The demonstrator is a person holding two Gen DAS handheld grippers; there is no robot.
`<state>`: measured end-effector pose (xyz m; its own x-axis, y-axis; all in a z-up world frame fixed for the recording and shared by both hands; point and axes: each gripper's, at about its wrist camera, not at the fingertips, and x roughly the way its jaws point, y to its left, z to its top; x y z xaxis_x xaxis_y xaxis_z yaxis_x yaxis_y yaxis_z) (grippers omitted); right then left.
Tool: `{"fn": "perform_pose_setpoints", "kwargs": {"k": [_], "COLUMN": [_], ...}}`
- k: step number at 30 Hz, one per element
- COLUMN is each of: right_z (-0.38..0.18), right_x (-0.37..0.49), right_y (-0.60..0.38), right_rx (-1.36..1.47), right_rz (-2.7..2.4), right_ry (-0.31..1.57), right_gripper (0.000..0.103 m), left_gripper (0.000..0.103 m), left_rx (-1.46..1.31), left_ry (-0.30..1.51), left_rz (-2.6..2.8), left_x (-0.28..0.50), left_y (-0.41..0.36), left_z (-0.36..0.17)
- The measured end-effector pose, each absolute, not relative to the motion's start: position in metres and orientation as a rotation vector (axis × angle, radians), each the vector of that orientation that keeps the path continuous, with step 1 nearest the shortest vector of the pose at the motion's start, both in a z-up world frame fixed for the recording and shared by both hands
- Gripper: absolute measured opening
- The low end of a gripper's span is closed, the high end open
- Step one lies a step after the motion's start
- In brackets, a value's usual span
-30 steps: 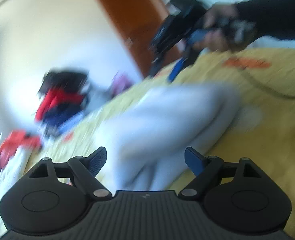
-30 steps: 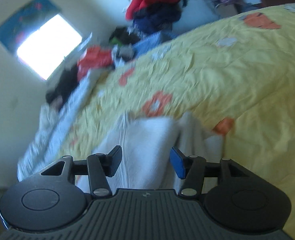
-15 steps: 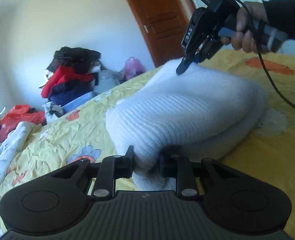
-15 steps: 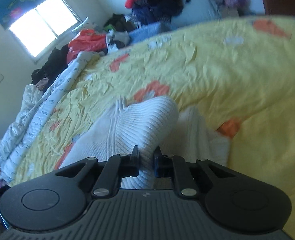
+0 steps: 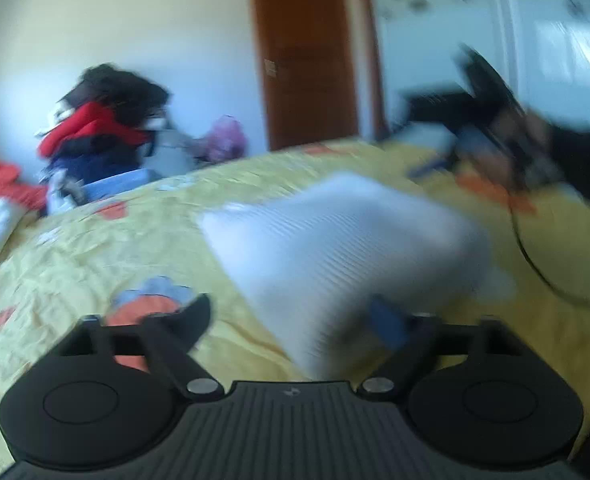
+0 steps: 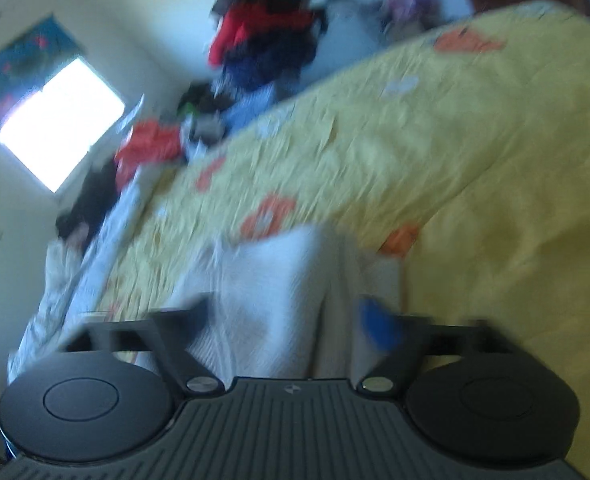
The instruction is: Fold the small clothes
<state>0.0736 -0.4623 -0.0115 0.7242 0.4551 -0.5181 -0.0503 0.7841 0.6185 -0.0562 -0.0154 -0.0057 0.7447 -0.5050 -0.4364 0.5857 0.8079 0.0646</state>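
Left gripper (image 5: 291,320): jaws wide apart, just opened after having been clamped on the sweater's near edge half a second ago. The sweater (image 5: 343,240) now lies free ahead of the jaws and toward the right finger, whose blue pad sits just in front of its near corner; no pad presses on it. Frame blurred, so whether that pad grazes the knit I cannot tell.

Right gripper (image 6: 291,320): jaws likewise wide apart, just opened from a pinch on a ridge of the same sweater (image 6: 279,284). Cloth runs between the two fingers and past them, not clamped.

Reading: both grips let go together, so the carried edge has been laid down. The sweater sits as a thick, doubled white pad on the bedspread (image 5: 95,248); this fold looks done. Likely next: smooth it, or take another fold or the next garment.

Outward: in the left view the right gripper, in the person's hand (image 5: 511,148), is beyond the sweater to the right, its cable (image 5: 535,264) trailing over the bedspread beside the sweater; it could snag a corner. Clothes pile (image 5: 99,136) far left, well apart. Door (image 5: 307,52) straight beyond. In the right view, a window (image 6: 59,132) far left. Nothing between the jaws and the sweater.
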Motion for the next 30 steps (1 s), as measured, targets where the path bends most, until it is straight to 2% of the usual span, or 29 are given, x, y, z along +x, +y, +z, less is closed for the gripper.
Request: {"fn": "perform_pose_setpoints", "kwargs": {"k": [2, 4, 8, 9, 11, 12, 13, 14, 15, 17, 19, 23, 30], "right_z": [-0.015, -0.031, -0.061, -0.065, -0.068, -0.068, -0.069, -0.068, -0.068, -0.063, -0.058, -0.038, -0.027], "right_x": [0.070, 0.075, 0.084, 0.084, 0.083, 0.084, 0.083, 0.082, 0.081, 0.077, 0.073, 0.070, 0.111], "right_y": [-0.470, -0.475, -0.468, -0.465, -0.460, -0.457, -0.453, -0.447, -0.440, -0.433, -0.433, -0.420, -0.381], "right_rx": [0.595, 0.617, 0.660, 0.681, 0.716, 0.734, 0.737, 0.716, 0.679, 0.654, 0.688, 0.684, 0.762], "right_rz": [0.271, 0.245, 0.267, 0.285, 0.325, 0.346, 0.362, 0.366, 0.366, 0.361, 0.365, 0.375, 0.488], "right_ry": [0.705, 0.774, 0.860, 0.861, 0.854, 0.859, 0.859, 0.847, 0.843, 0.836, 0.820, 0.783, 0.748], "right_gripper": [0.099, 0.094, 0.094, 0.097, 0.096, 0.094, 0.092, 0.088, 0.079, 0.065, 0.047, 0.044, 0.044], "left_gripper": [0.092, 0.092, 0.091, 0.091, 0.091, 0.088, 0.075, 0.075, 0.072, 0.060, 0.051, 0.040, 0.042], "left_rx": [0.093, -0.085, -0.433, -0.491, -0.562, -0.583, -0.605, -0.625, -0.633, -0.600, -0.536, -0.478, -0.376], "left_ry": [0.463, 0.571, 0.802, 0.831, 0.875, 0.905, 0.929, 0.953, 0.964, 0.955, 0.923, 0.884, 0.804], "left_rz": [-0.547, -0.534, -0.543, -0.578, -0.634, -0.666, -0.687, -0.688, -0.680, -0.671, -0.660, -0.654, -0.529], "left_x": [-0.030, 0.010, 0.082, 0.092, 0.106, 0.115, 0.123, 0.131, 0.136, 0.134, 0.126, 0.118, 0.146], "left_y": [-0.002, 0.007, 0.008, 0.003, -0.008, -0.015, -0.021, -0.025, -0.029, -0.033, -0.036, -0.024, 0.018], "left_z": [-0.002, -0.008, -0.043, -0.050, -0.057, -0.060, -0.064, -0.066, -0.068, -0.061, -0.050, -0.022, 0.014]}}
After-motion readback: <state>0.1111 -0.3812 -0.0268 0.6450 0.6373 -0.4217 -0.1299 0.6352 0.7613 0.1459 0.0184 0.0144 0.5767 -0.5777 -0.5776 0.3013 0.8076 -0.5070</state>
